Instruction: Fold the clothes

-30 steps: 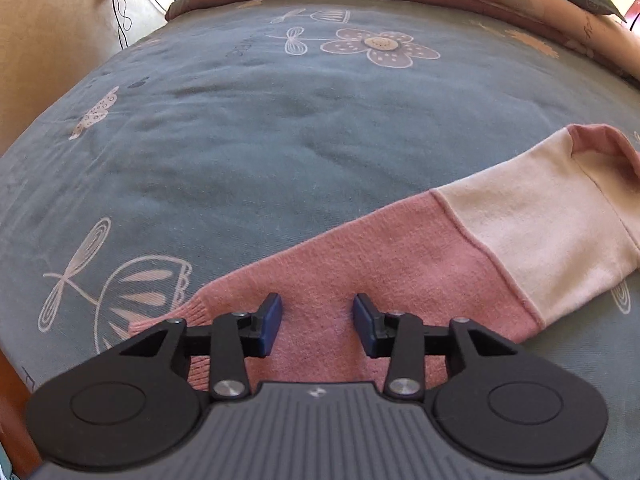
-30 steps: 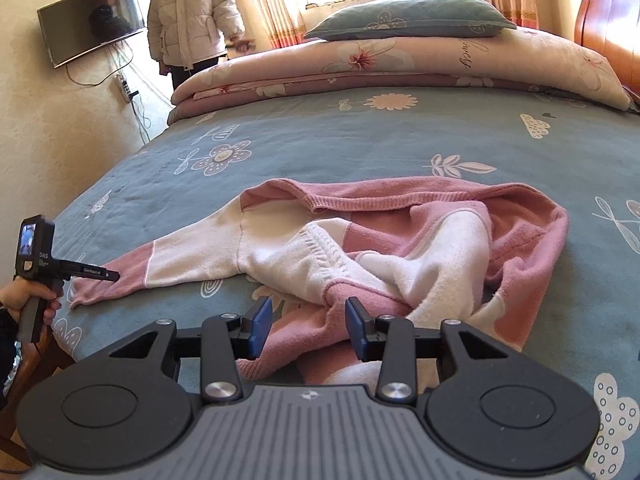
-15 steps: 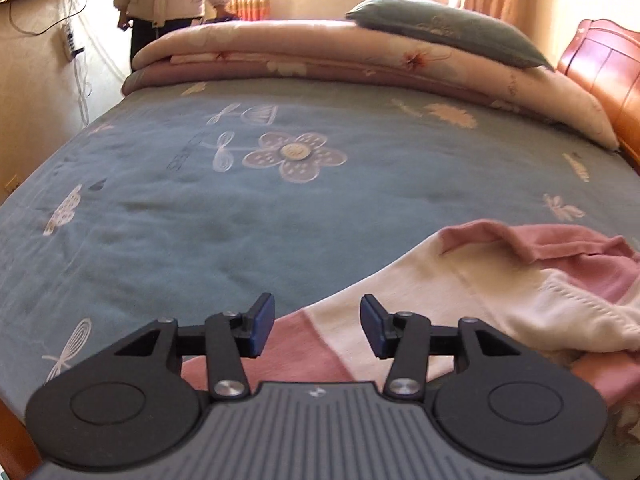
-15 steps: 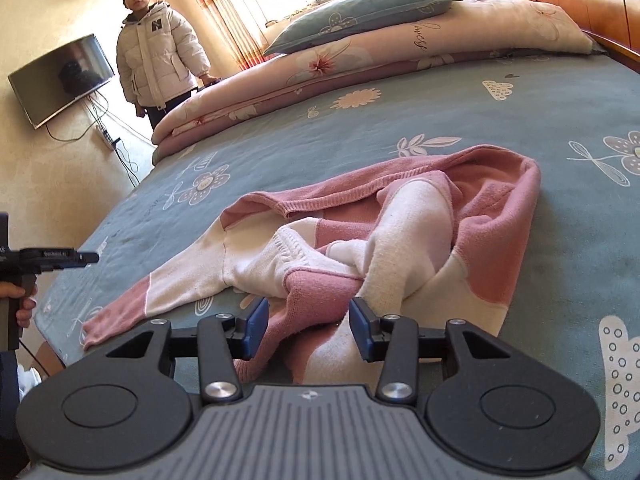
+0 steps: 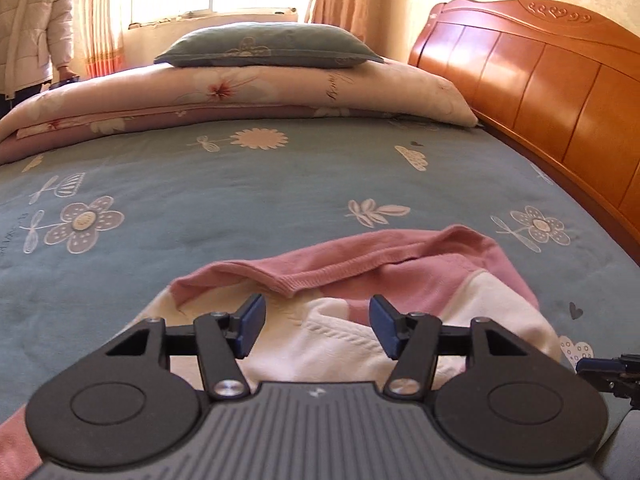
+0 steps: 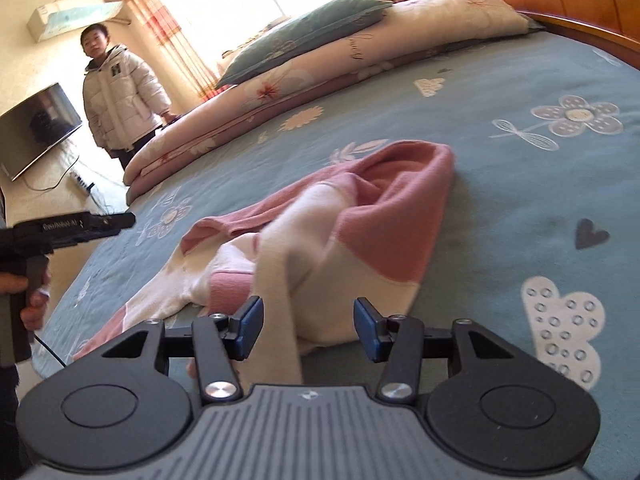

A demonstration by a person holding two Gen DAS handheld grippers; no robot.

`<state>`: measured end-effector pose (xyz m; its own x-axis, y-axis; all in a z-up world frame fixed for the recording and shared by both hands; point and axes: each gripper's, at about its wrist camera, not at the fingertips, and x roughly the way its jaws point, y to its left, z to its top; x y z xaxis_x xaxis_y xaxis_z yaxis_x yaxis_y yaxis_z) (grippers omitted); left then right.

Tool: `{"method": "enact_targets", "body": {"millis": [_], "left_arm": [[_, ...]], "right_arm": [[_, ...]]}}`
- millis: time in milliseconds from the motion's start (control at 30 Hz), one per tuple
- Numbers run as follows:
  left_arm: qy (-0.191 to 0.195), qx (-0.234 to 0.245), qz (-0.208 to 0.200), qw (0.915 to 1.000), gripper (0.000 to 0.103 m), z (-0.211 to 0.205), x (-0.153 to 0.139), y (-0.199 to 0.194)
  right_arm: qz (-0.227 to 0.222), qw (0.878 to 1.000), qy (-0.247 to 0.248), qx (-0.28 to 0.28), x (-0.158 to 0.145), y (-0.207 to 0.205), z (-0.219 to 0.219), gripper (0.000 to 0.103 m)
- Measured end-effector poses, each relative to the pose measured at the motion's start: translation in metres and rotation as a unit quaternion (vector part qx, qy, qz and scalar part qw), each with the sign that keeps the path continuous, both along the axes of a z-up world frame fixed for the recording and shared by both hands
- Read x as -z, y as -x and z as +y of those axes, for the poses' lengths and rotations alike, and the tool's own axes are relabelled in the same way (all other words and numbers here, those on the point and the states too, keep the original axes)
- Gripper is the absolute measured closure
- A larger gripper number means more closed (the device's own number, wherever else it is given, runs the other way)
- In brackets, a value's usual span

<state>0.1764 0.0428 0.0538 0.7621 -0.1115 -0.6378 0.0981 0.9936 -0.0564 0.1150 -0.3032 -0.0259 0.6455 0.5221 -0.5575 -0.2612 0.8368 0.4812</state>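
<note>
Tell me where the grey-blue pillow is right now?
The pillow lies at the far end of the bed, on top of the folded floral quilt, left of the wooden headboard in the left wrist view.

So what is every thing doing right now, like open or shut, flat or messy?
Pink and cream knitted sweater: crumpled in a heap, unfolded.
Left gripper: open, jaws just widened, nothing pinched.
Right gripper: open, jaws just widened, cream sleeve between but not pinched.
Grey-blue flowered pillow: lying on folded quilt.
Wall television: off.
</note>
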Motion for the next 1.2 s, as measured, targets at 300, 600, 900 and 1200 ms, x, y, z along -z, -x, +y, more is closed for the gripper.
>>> {"method": "enact_targets", "body": {"millis": [300, 600, 900, 1200], "left_arm": [[0.029, 0.004, -0.007, 0.9995, 0.037, -0.048, 0.057, 0.047], [0.011, -0.005, -0.009, 0.9999, 0.034, -0.058, 0.072, 0.062], [0.005, -0.004, -0.001, 1.0000, 0.030, -0.057, 0.081, 0.058], [0.001, -0.004, -0.002, 1.0000, 0.030, -0.056, 0.078, 0.065]], "right_arm": [[0.052, 0.998, -0.025, 0.037, 0.047, -0.022, -0.021, 0.046], [0.076, 0.992, -0.083, 0.063, 0.094, -0.058, -0.006, 0.045], [0.071, 0.993, -0.068, 0.064, 0.102, -0.073, -0.004, 0.097], [0.023, 0.998, -0.028, 0.042, 0.057, -0.063, -0.017, 0.099]]}}
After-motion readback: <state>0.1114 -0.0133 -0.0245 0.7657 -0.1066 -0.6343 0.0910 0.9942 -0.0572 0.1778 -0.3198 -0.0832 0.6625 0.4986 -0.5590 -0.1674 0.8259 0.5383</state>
